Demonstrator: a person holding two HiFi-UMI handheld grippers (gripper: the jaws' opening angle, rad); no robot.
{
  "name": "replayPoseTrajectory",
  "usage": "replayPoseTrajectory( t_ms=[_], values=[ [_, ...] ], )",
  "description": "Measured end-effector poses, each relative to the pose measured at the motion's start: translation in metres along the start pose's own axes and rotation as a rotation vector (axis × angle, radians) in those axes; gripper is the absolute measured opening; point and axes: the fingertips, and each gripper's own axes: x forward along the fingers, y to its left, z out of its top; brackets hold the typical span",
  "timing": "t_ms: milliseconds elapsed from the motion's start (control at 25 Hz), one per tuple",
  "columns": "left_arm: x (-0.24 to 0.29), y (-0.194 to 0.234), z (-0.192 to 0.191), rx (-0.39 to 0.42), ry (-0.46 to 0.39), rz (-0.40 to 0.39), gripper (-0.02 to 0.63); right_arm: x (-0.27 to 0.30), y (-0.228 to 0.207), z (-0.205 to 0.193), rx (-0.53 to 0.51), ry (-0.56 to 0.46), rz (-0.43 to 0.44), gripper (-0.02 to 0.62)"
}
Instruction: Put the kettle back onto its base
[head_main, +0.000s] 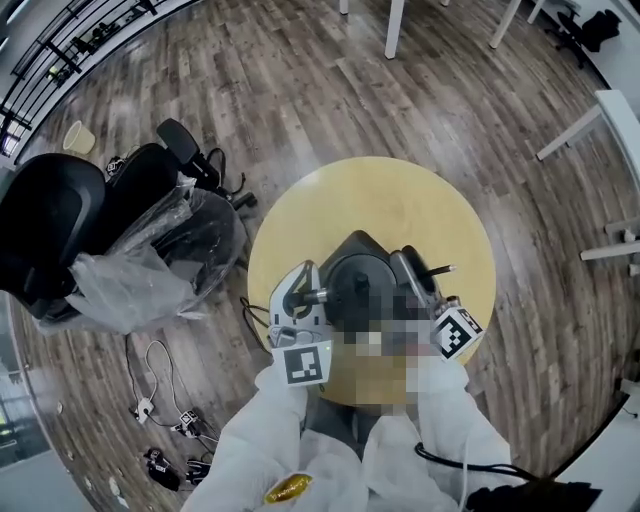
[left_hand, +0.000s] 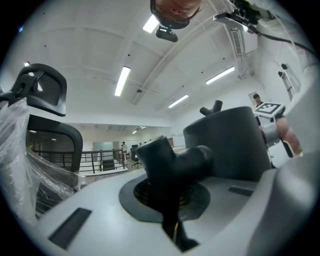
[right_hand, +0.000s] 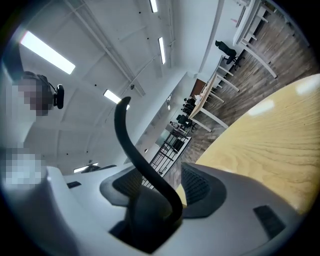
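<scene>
A dark grey kettle (head_main: 358, 272) is over the middle of the round yellow table (head_main: 400, 185); I see no base, and what lies under the kettle is hidden. My left gripper (head_main: 305, 292) is at the kettle's left side. In the left gripper view it (left_hand: 170, 190) is shut on a black forked stub (left_hand: 172, 162) that juts from the kettle body (left_hand: 227, 145). My right gripper (head_main: 427, 287) is at the kettle's right side. There its jaws (right_hand: 155, 200) stand wide, with the thin curved black handle (right_hand: 142, 160) between the pads and a gap beside it.
A black office chair wrapped in clear plastic (head_main: 120, 240) stands close to the table's left. Cables and plugs (head_main: 160, 400) lie on the wood floor below it. White table legs (head_main: 395, 25) and white furniture (head_main: 600, 120) stand at the far and right edges.
</scene>
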Motion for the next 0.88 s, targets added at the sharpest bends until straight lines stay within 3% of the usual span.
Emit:
replayPoseTrajectory(
  t_ms=[200, 360, 560, 640, 720, 880],
  values=[
    [0.006, -0.005, -0.016, 0.037, 0.015, -0.01, 0.002, 0.002, -0.018, -0.008, 0.012, -0.004, 0.0, 0.25],
    [0.005, -0.008, -0.025, 0.039, 0.016, -0.017, 0.0, 0.002, -0.019, -0.01, -0.015, -0.02, 0.056, 0.25],
    [0.0, -0.011, -0.023, 0.216, 0.011, -0.058, 0.0, -0.005, -0.012, -0.013, -0.039, -0.023, 0.101, 0.25],
    [-0.007, -0.011, -0.029, 0.241, 0.028, -0.045, 0.0, -0.012, -0.011, -0.015, -0.037, -0.038, 0.095, 0.25],
    [-0.014, -0.006, -0.042, 0.206, 0.06, -0.013, 0.002, -0.016, -0.008, -0.019, -0.046, -0.039, 0.095, 0.251],
    [-0.033, 0.005, -0.083, 0.041, 0.21, 0.046, 0.061, -0.019, -0.012, -0.031, -0.031, -0.042, 0.048, 0.25]
  ],
)
